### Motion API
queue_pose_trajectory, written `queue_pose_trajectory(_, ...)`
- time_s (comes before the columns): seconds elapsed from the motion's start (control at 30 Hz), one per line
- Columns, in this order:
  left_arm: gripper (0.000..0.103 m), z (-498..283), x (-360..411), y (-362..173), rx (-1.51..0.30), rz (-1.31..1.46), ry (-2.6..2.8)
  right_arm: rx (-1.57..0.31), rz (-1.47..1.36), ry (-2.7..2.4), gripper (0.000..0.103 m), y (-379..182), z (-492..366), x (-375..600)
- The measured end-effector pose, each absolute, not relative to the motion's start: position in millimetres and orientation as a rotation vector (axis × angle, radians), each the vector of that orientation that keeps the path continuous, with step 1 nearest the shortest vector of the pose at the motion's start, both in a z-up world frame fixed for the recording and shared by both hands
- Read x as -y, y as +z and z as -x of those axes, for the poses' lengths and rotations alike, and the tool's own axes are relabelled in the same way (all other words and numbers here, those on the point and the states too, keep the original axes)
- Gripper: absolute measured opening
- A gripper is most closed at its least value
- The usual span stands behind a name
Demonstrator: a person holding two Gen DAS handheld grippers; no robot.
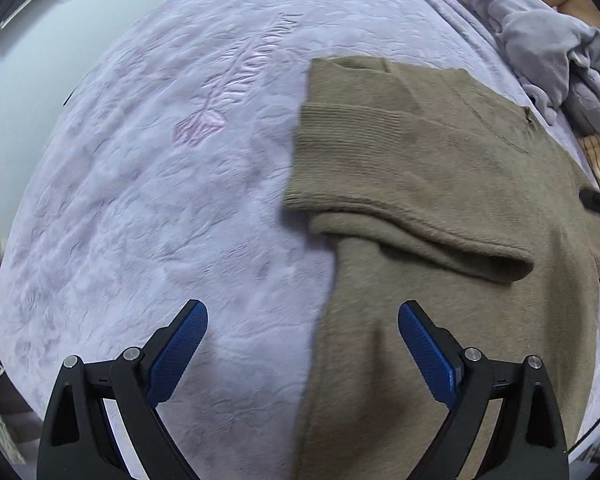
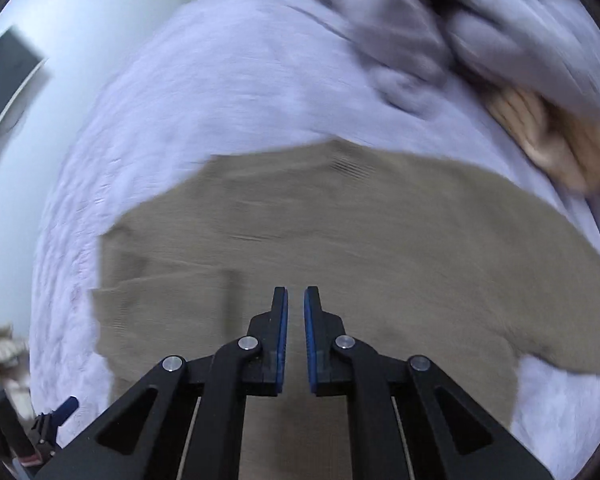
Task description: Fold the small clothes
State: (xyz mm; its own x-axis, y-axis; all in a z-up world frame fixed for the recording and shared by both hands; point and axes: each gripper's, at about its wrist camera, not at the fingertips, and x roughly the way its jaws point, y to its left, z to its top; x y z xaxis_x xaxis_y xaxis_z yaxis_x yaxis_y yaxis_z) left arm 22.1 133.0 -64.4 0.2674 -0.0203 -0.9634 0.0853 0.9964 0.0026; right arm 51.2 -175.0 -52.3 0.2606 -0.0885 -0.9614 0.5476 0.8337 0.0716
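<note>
A brown knit sweater (image 1: 440, 184) lies on a lilac bedspread (image 1: 160, 200). One sleeve with a ribbed cuff (image 1: 340, 160) is folded across its body. My left gripper (image 1: 302, 312) is open and empty, hovering over the sweater's left edge. In the right wrist view, which is motion-blurred, the sweater (image 2: 340, 220) fills the middle. My right gripper (image 2: 296, 294) hovers above it with its pads nearly together and only a narrow gap; nothing is held. The right gripper's tip also shows in the left wrist view (image 1: 598, 202) at the far right. The left gripper also shows at the bottom left (image 2: 56, 416).
A crumpled grey-lilac blanket (image 1: 548, 48) lies at the back right, also in the right wrist view (image 2: 480, 32). A tan checked cloth (image 2: 548, 136) lies beside it. A pale wall (image 1: 28, 60) is beyond the bed's left edge.
</note>
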Motion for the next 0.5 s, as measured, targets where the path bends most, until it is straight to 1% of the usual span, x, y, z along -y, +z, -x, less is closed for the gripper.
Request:
queue_pose_trajectory(0.07, 0.097, -23, -128, -67, -1.317, -0.035, -0.08, -1.274, -0.402, -0.404, 0.012, -53, -38, 176)
queue_pose_trajectory(0.13, 0.097, -23, -125, -74, -1.336, -0.008, -0.075, -1.294, -0.288, -0.296, 0.014, -50, -43, 148)
queue_pose_trajectory(0.17, 0.097, -21, -123, -78, -1.342, -0.016, -0.063, -1.29, -0.26, -0.239, 0.018, -51, -47, 135)
queue_pose_trajectory(0.2, 0.097, -18, -122, -79, -1.348, -0.028, -0.054, -1.286, -0.233, -0.16, 0.045, -50, -55, 115)
queue_pose_trajectory(0.23, 0.097, -15, -122, -82, -1.358, -0.039, -0.044, -1.286, -0.215, -0.103, 0.067, -51, -62, 100)
queue_pose_trajectory(0.27, 0.097, -13, -125, -83, -1.366, -0.041, -0.033, -1.282, -0.176, -0.03, 0.094, -53, -72, 77)
queue_pose_trajectory(0.5, 0.097, 9, -173, -81, -1.377, -0.01, 0.056, -1.315, 0.082, 0.151, 0.093, -85, -124, -22)
